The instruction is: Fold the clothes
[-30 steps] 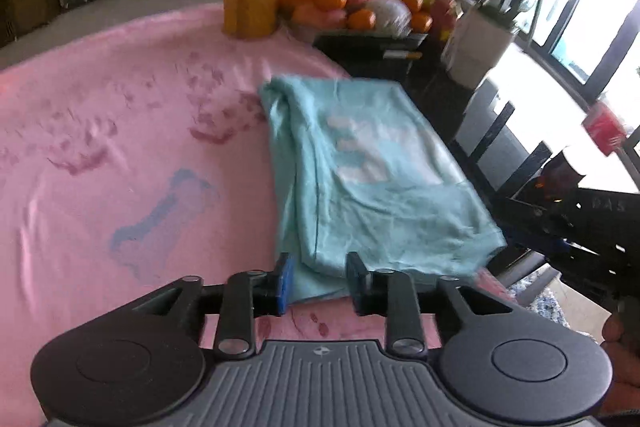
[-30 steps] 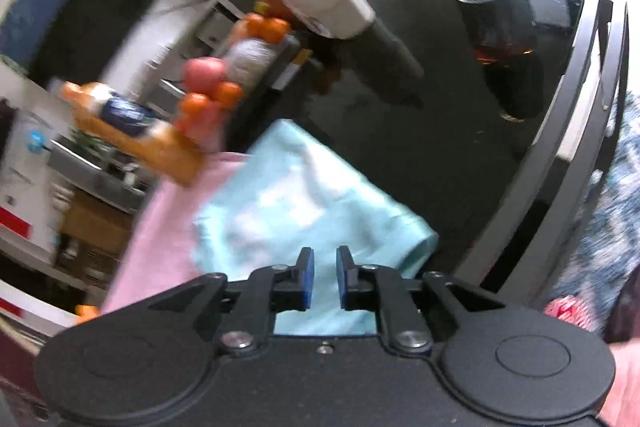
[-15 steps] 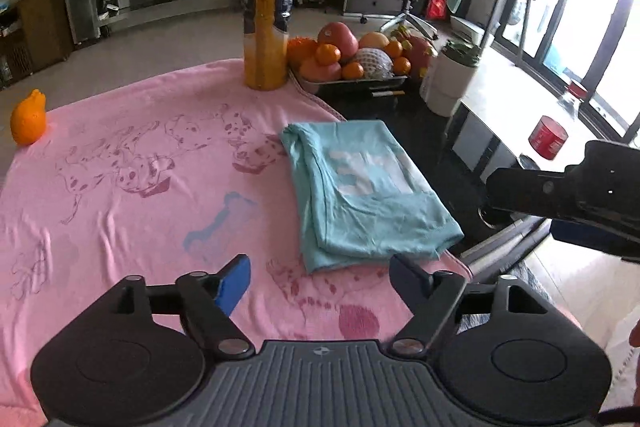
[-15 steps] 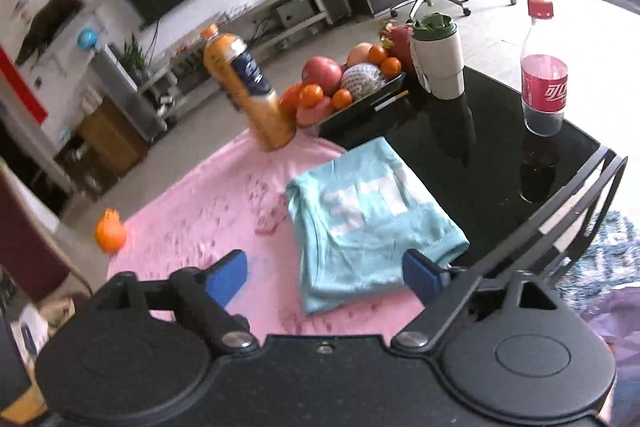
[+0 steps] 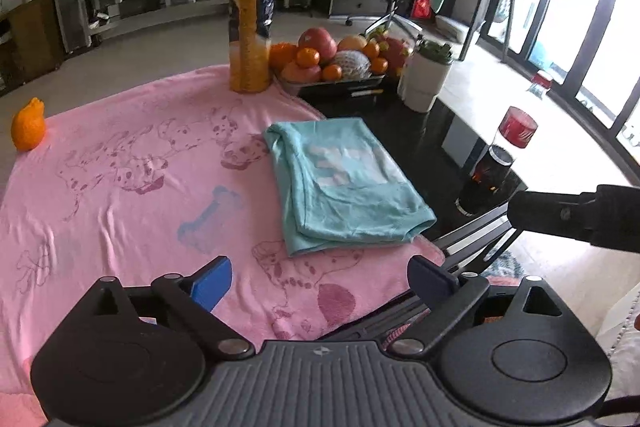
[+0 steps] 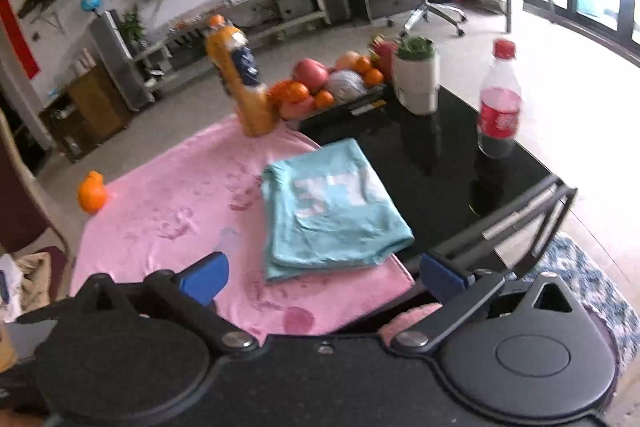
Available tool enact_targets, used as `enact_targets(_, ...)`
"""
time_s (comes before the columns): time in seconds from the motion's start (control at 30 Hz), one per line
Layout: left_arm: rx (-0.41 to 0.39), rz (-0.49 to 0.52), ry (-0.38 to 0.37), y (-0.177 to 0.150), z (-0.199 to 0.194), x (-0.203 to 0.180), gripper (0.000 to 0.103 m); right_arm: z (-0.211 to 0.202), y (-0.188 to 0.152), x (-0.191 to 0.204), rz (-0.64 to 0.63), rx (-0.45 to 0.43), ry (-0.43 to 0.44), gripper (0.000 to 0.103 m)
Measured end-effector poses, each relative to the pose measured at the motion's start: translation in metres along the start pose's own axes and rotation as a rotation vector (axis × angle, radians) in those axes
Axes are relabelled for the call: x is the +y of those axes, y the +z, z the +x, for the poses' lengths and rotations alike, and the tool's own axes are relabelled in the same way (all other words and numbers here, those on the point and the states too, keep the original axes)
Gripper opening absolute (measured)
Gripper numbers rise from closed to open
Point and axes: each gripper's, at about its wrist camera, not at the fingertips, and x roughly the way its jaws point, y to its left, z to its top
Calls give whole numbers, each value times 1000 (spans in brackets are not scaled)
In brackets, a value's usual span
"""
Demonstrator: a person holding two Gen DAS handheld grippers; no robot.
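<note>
Teal shirt (image 5: 344, 183) lies folded just ahead, long axis running away; I've got both hand-held grippers, left (image 5: 320, 277) and right (image 6: 322, 275), spread wide, empty, about equally near.

1. We have spread the left gripper (image 5: 320, 281) wide; a second ago its blue pads pinched the near edge of the folded light-teal cotton T-shirt (image 5: 344, 183).
2. We have likewise opened the right gripper (image 6: 322, 277), which had been closed.
3. We have pulled both back and up, so the T-shirt lies farther off.
</note>
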Motion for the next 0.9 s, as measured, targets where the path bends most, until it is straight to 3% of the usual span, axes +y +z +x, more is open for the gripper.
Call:
enact_targets(0.4, 42, 30, 29, -10, 21, -8, 96, 33, -16, 1, -97, 109, -63, 103)
enact_targets(0.9, 20, 43, 29, -14, 27, -13, 98, 38, -18, -6, -99, 118, -74, 103)
